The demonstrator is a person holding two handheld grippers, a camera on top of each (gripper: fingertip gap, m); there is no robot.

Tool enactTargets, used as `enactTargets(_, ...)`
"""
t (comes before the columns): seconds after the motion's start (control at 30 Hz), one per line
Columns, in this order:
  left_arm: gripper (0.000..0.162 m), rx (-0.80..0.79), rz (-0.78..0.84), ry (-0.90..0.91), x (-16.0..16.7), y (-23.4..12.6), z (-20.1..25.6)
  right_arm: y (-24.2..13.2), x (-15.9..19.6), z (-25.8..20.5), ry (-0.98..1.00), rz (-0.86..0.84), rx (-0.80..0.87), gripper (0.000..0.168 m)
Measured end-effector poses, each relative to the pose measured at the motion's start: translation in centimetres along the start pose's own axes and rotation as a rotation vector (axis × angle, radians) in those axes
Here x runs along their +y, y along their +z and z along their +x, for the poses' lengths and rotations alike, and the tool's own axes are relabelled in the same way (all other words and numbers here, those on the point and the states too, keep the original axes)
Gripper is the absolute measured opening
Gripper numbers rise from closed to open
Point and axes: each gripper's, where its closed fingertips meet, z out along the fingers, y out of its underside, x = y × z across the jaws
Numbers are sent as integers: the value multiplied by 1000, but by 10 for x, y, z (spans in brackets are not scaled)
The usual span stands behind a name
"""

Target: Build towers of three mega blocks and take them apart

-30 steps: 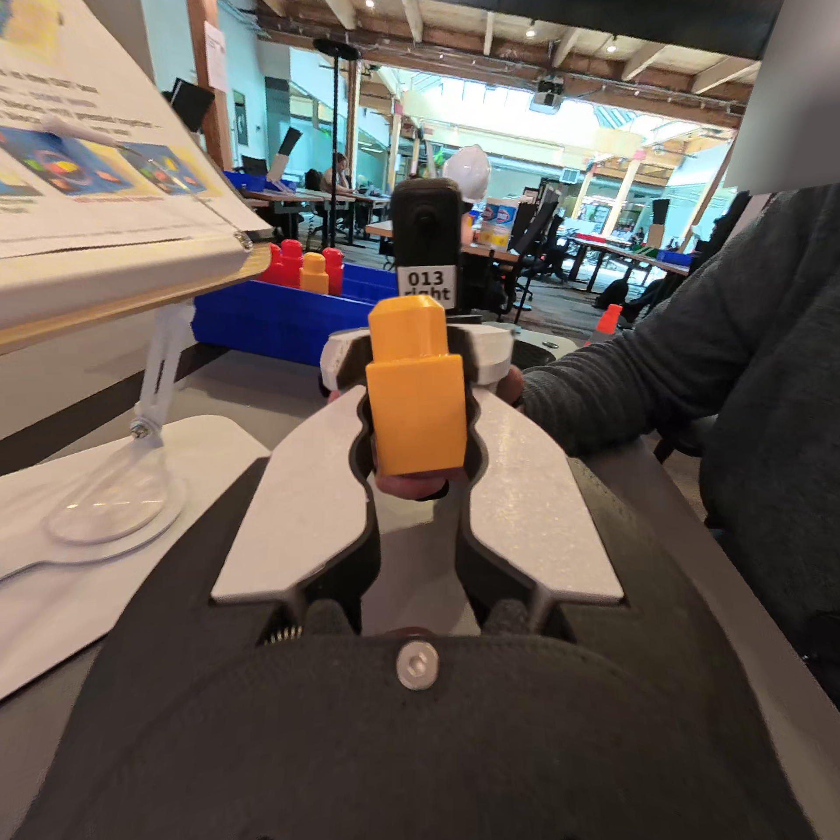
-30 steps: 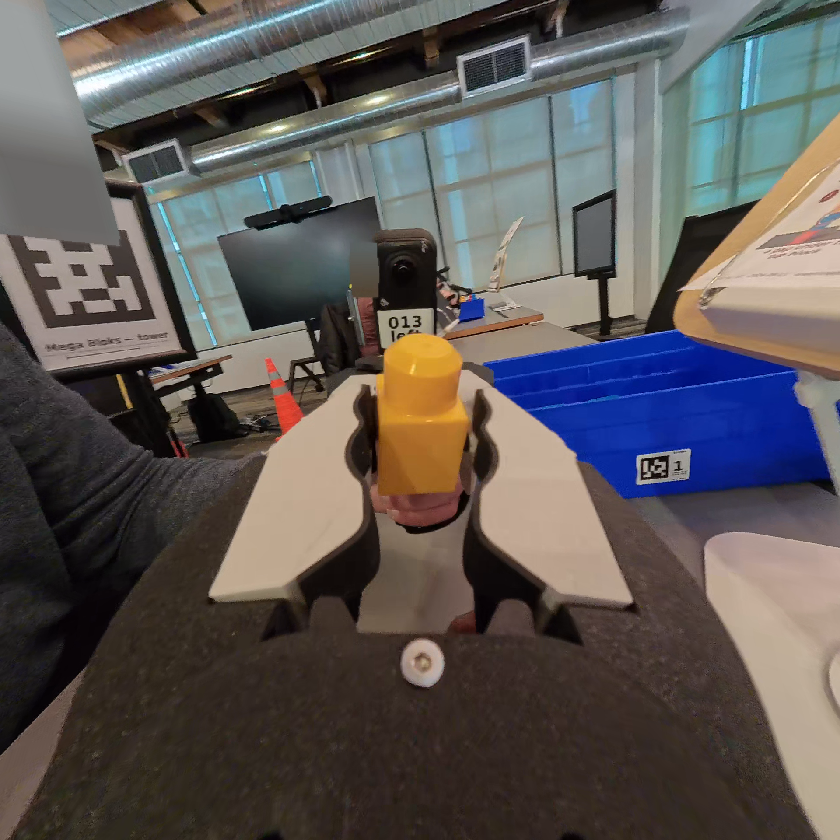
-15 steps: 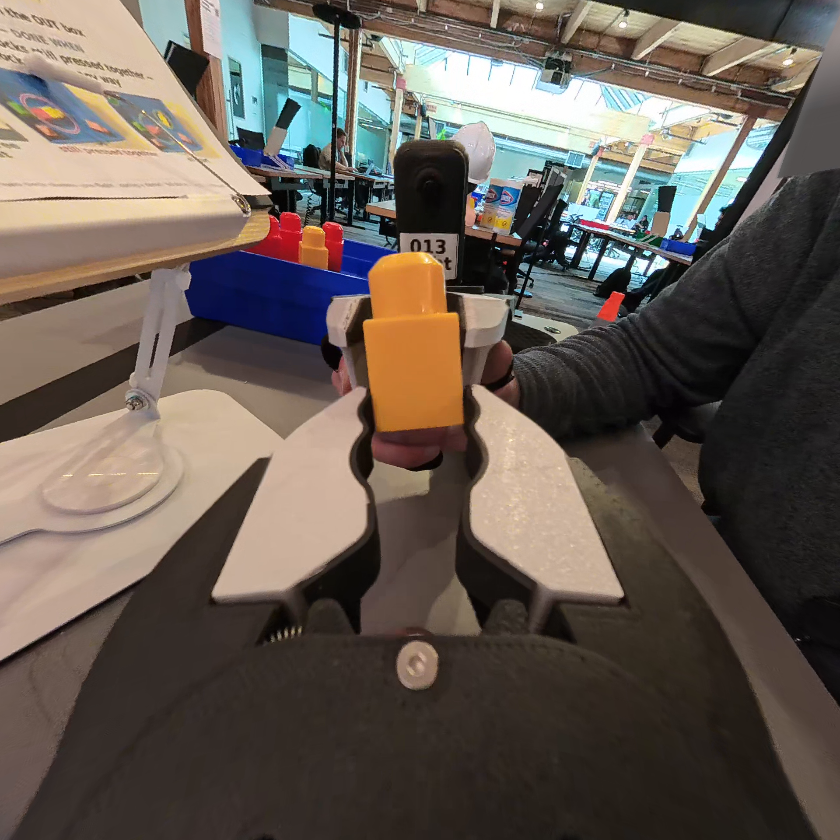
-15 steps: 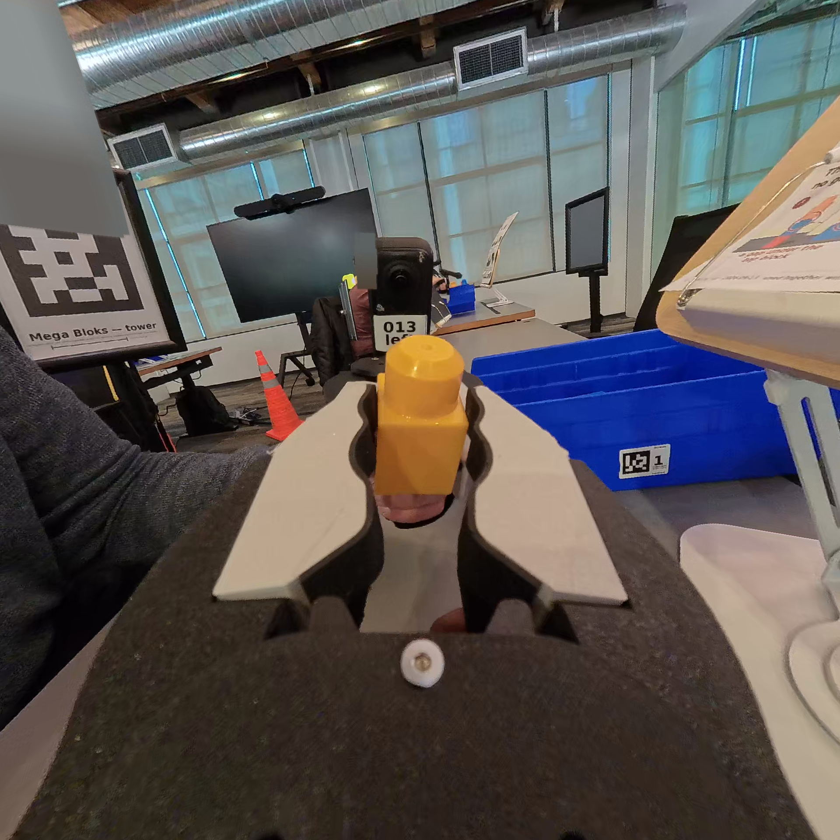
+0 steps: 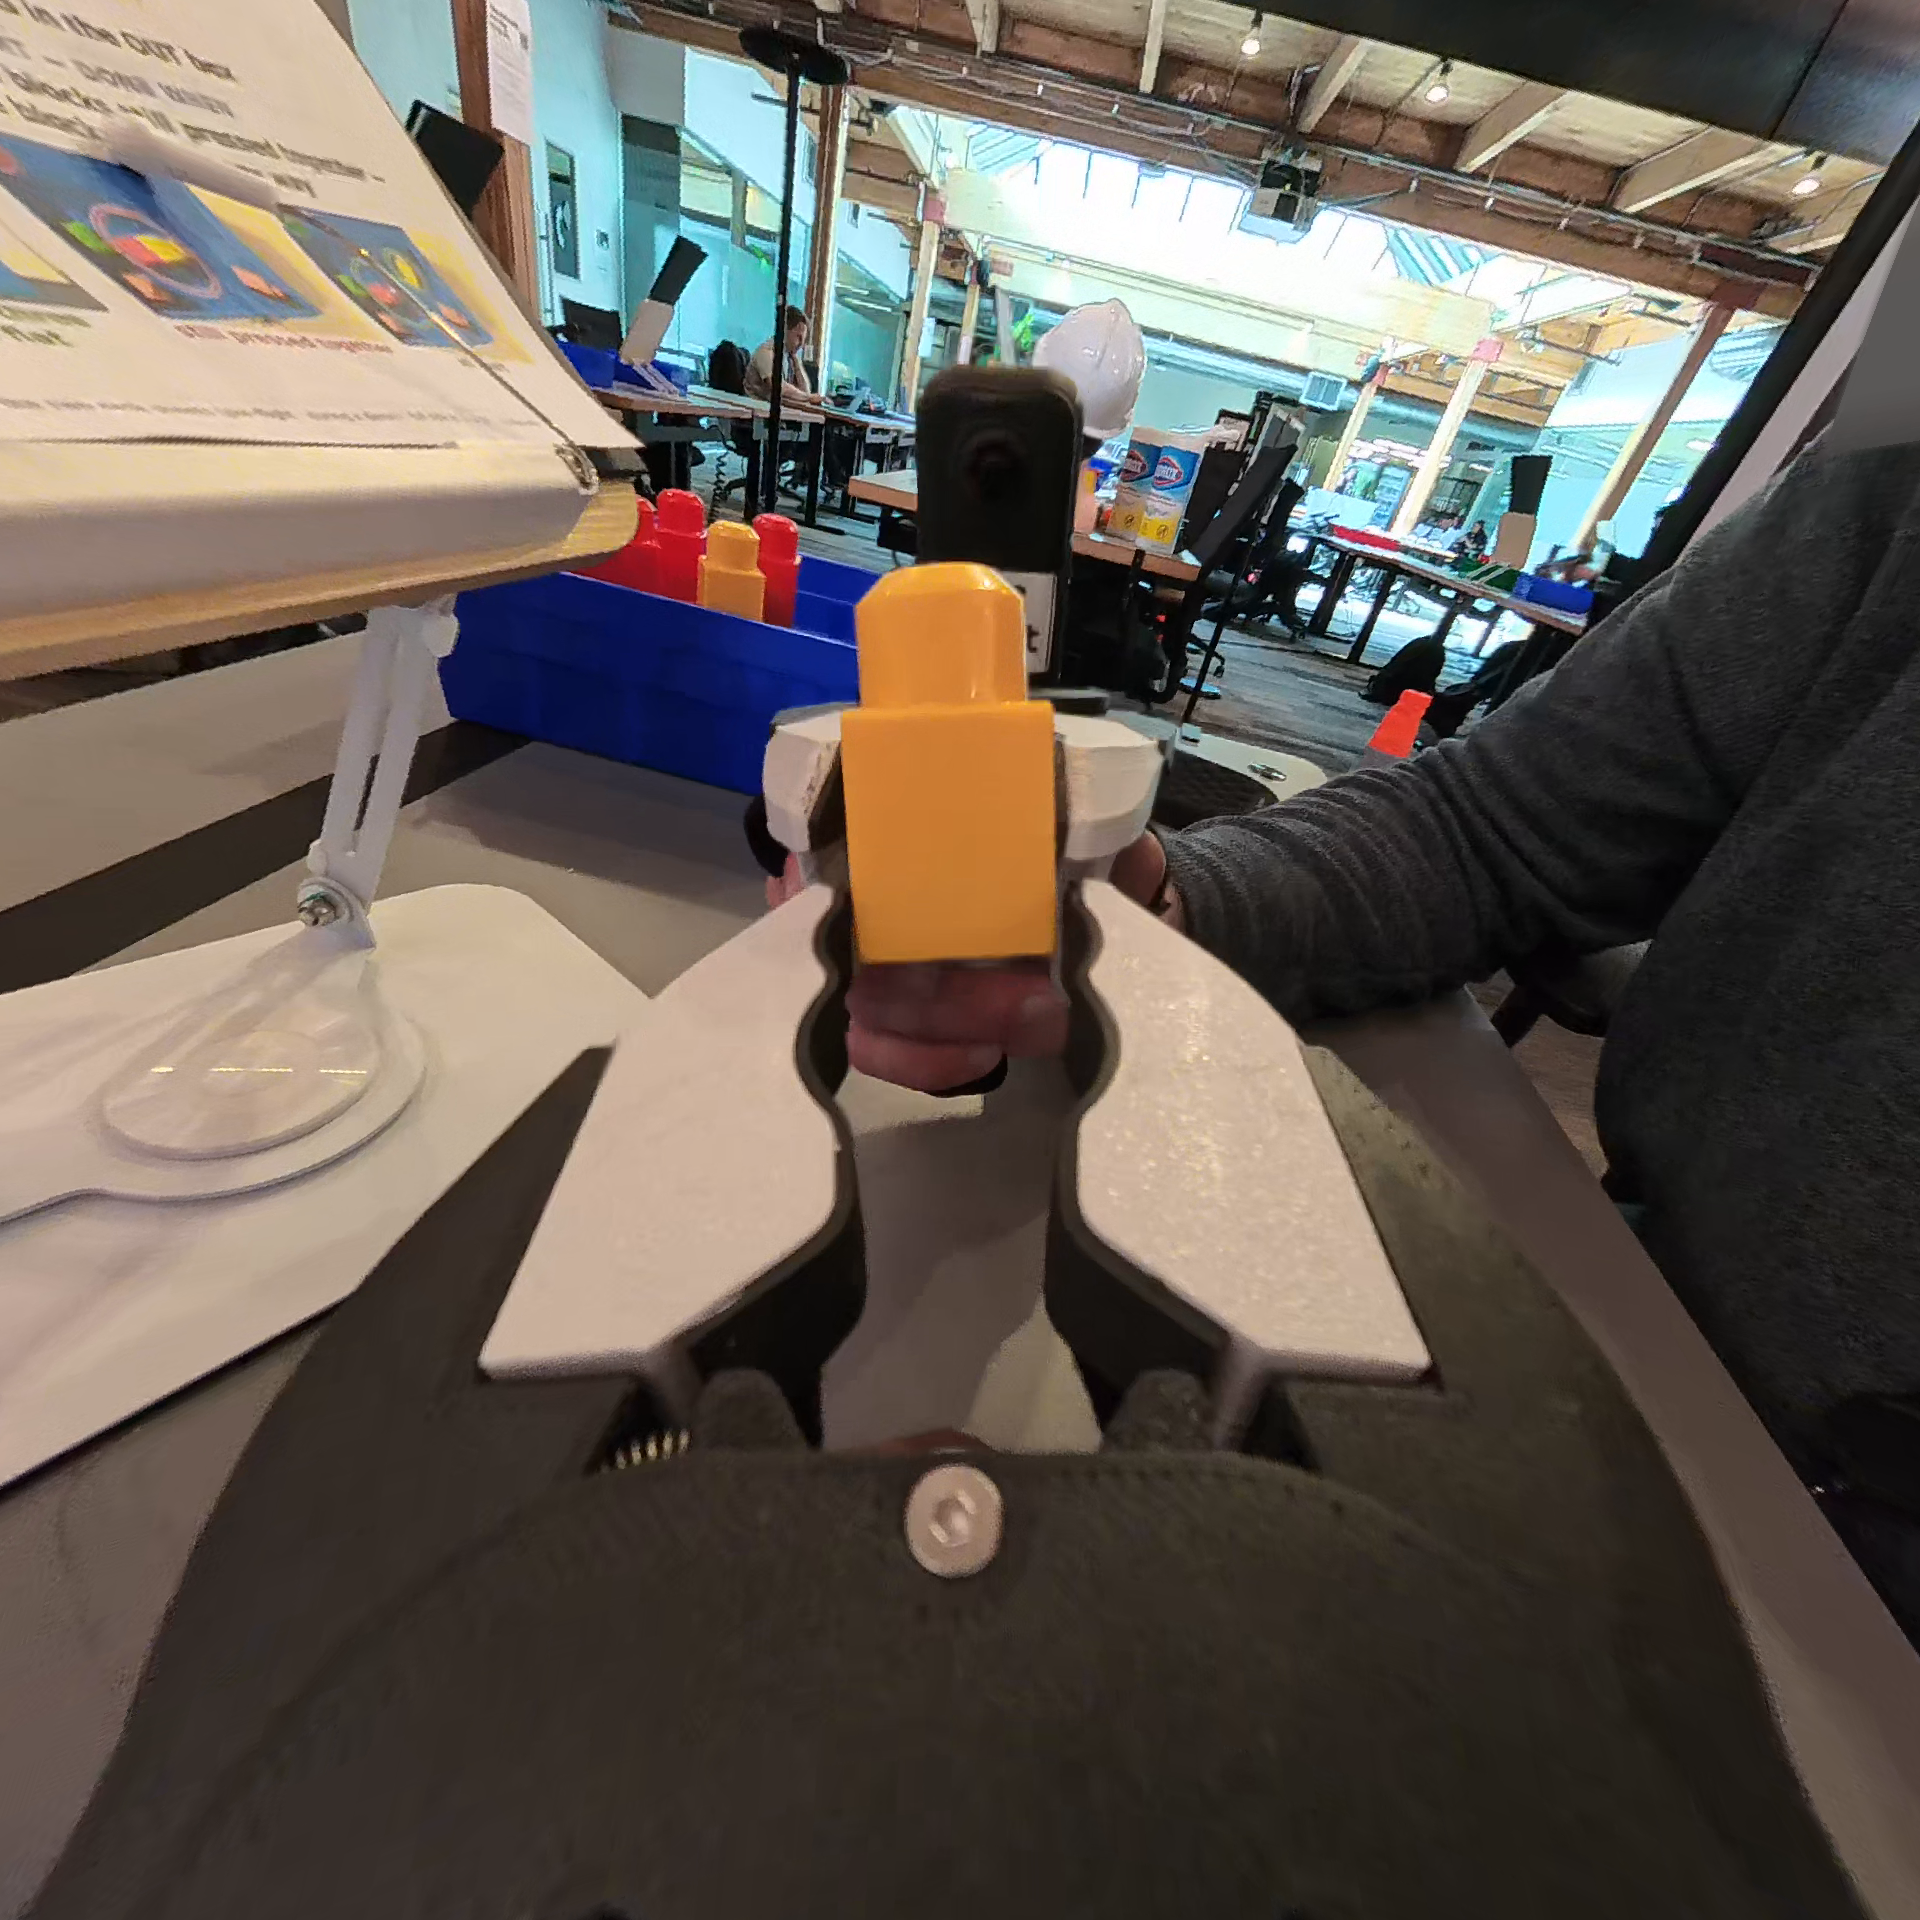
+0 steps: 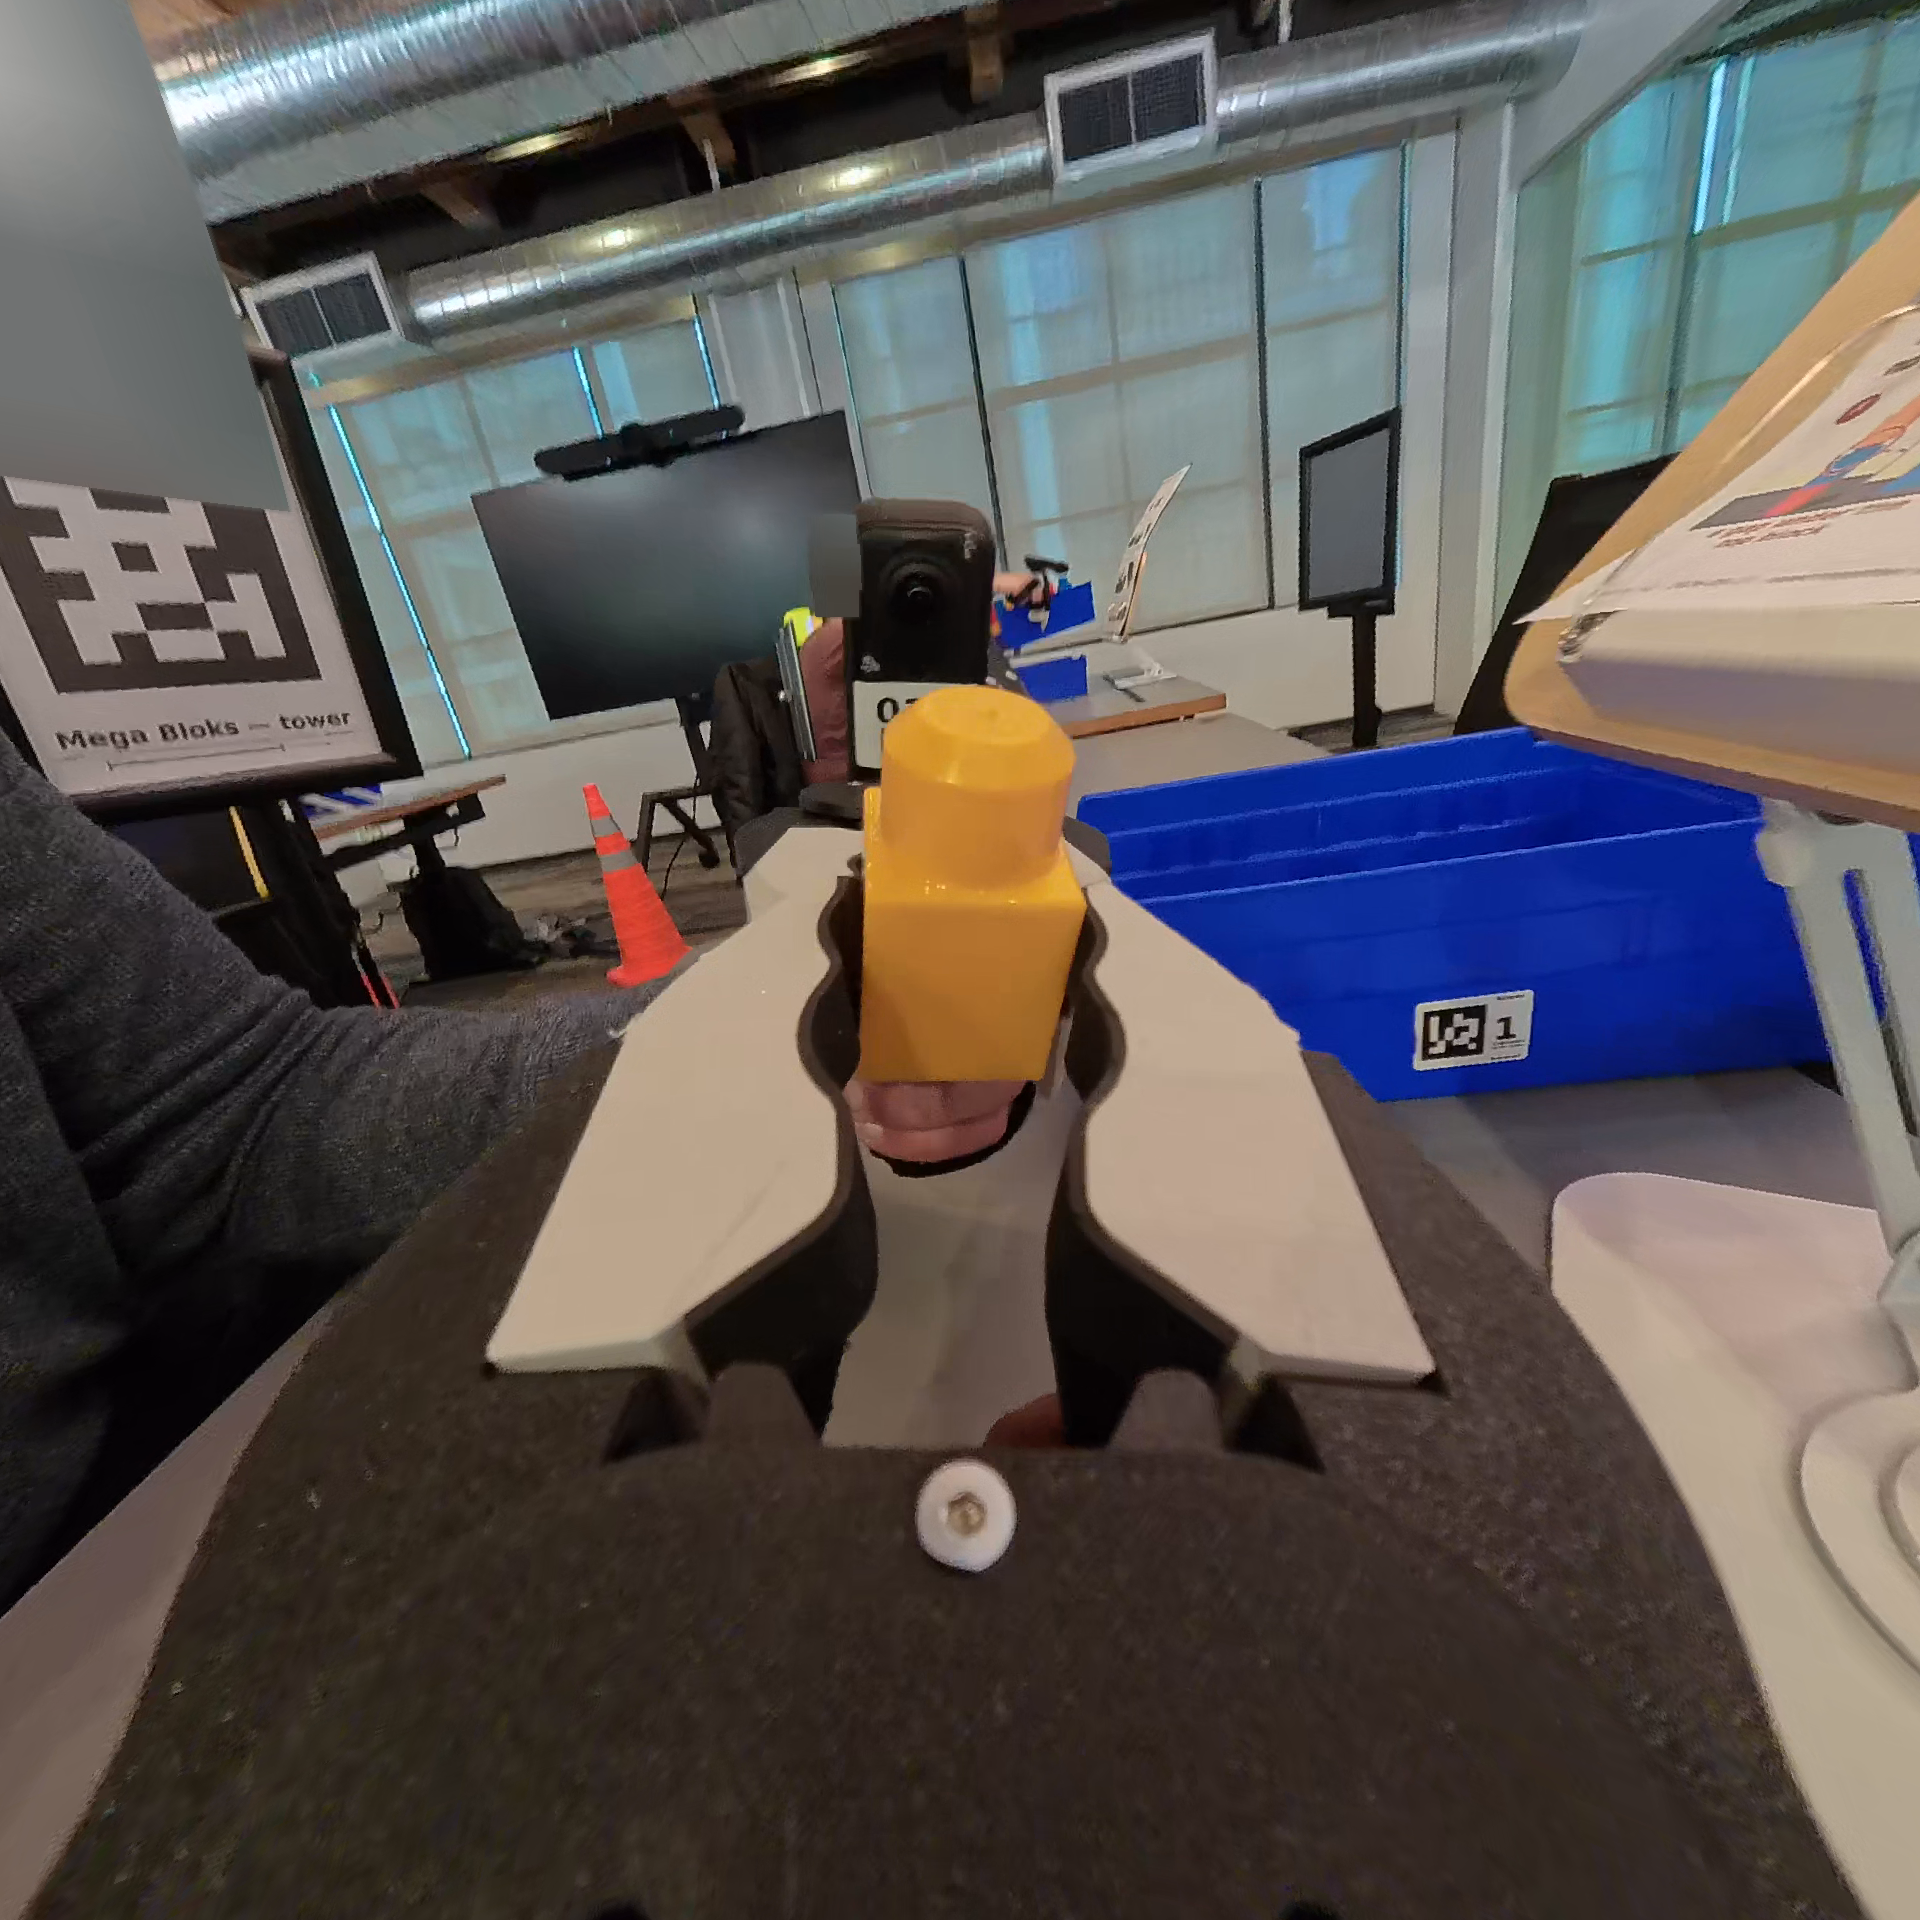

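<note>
Both claws are pinching one yellow block point(image 5: 951, 831) above the grey bench point(image 5: 582, 821).
Left claw point(image 5: 951, 935) and right claw point(image 6: 961, 997) are facing each other — blue bin point(image 6: 1455, 914) sitting behind, open workshop beyond.

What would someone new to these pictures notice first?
A single-stud yellow mega block held upright mid-frame, pinched from opposite sides by the left tongs and the right tongs. Behind it to the left, a blue bin holds red blocks and another yellow block.
</note>
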Motion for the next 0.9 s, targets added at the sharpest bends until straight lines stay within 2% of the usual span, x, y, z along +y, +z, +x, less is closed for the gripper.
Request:
enactTargets(0.1,44,-59,7,25,-10,-18,-6,-6,1,7,3,19,20,37)
enactTargets(0.2,44,-194,-3,81,-22,-49,-18,-10,12,15,-6,-13,45,37)
enactTargets(0.4,37,-578,13,100,-50,-138,-65,-14,23,23,23,-30,55,37)
enactTargets(0.47,39,-695,-71,98,-49,-163,-83,-15,22,24,27,-28,56,37)
enactTargets(0.57,38,-867,-291,91,-36,-201,-110,-14,23,24,28,-29,59,37)
enactTargets(0.67,40,-1003,-463,-16,-21,-242,-132,-15,23,24,37,-26,54,37)
enactTargets(0.77,41,-1065,-558,-80,-5,-263,-142,-15,23,25,41,-27,52,37)
enactTargets(0.9,41,-1106,-644,-136,20,-272,-150,-16,22,25,50,-20,52,37)
